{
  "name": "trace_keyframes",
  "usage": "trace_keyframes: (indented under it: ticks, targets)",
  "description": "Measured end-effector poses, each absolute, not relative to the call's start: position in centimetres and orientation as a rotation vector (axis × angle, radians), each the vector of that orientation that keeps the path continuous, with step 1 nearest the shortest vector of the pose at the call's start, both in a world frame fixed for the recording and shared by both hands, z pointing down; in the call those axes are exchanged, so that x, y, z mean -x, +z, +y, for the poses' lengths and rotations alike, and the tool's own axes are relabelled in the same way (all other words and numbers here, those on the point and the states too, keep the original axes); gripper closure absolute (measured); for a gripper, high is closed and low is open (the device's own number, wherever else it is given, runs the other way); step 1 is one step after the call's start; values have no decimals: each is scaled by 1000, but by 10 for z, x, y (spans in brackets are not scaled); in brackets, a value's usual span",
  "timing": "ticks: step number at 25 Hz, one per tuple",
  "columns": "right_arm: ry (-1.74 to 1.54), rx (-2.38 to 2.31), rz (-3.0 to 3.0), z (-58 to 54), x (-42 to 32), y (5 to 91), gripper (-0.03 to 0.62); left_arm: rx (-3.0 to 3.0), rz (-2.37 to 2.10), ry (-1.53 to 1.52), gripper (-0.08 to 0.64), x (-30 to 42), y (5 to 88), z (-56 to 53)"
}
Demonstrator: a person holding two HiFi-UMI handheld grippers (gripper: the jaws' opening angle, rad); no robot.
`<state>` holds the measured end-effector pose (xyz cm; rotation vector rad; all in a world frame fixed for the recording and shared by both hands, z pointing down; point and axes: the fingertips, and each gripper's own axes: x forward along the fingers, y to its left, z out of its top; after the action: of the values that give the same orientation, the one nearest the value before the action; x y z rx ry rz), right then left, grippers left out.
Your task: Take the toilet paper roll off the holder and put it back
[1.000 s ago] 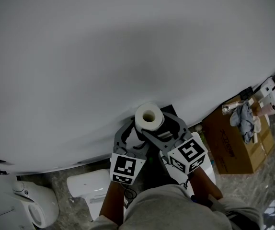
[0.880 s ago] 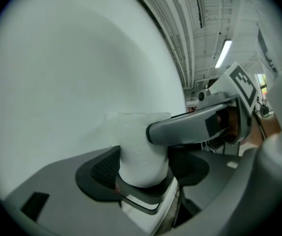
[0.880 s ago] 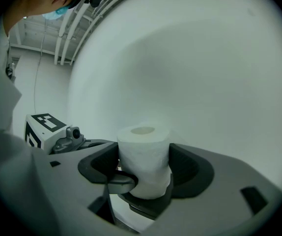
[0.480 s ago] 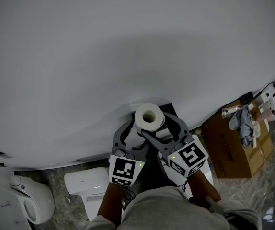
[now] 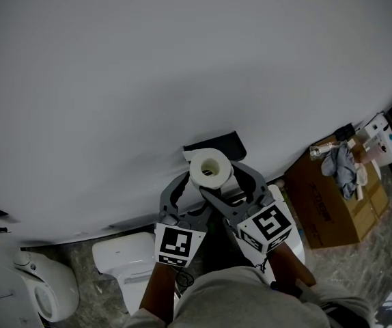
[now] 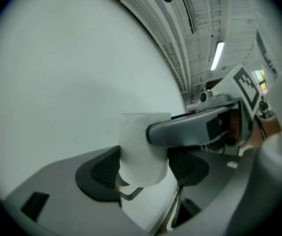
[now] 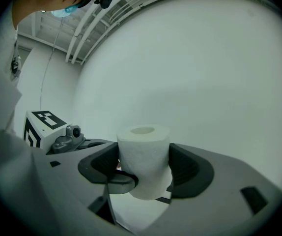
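Both jaw pairs are clenched on the roll (image 5: 210,169): left gripper (image 6: 144,167) and right gripper (image 7: 144,167) each pinch its sides; roll upright near wall (image 5: 182,60), just below black holder (image 5: 214,144)

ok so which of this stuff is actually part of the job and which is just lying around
Part of the job:
toilet paper roll
black holder on the wall
left gripper and right gripper, both shut on the roll

Lying about:
cardboard box
cloth on the box
white toilet
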<state>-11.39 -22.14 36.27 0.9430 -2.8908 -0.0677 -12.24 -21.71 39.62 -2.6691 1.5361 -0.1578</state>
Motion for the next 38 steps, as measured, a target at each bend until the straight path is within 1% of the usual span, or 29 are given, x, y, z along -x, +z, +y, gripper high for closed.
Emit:
trace_keyframes:
  ticks: [17, 30, 38]
  targets:
    - [-233, -1084, -2895, -109, 67, 331, 273, 2641, 1405, -98, 246, 76, 365, -110]
    - [-275, -1165, -2870, -91, 51, 323, 273, 2648, 1326, -76, 245, 60, 356, -93]
    - [-236, -1181, -2821, -96, 48, 336, 273, 2678, 1308, -73, 245, 58, 366, -98]
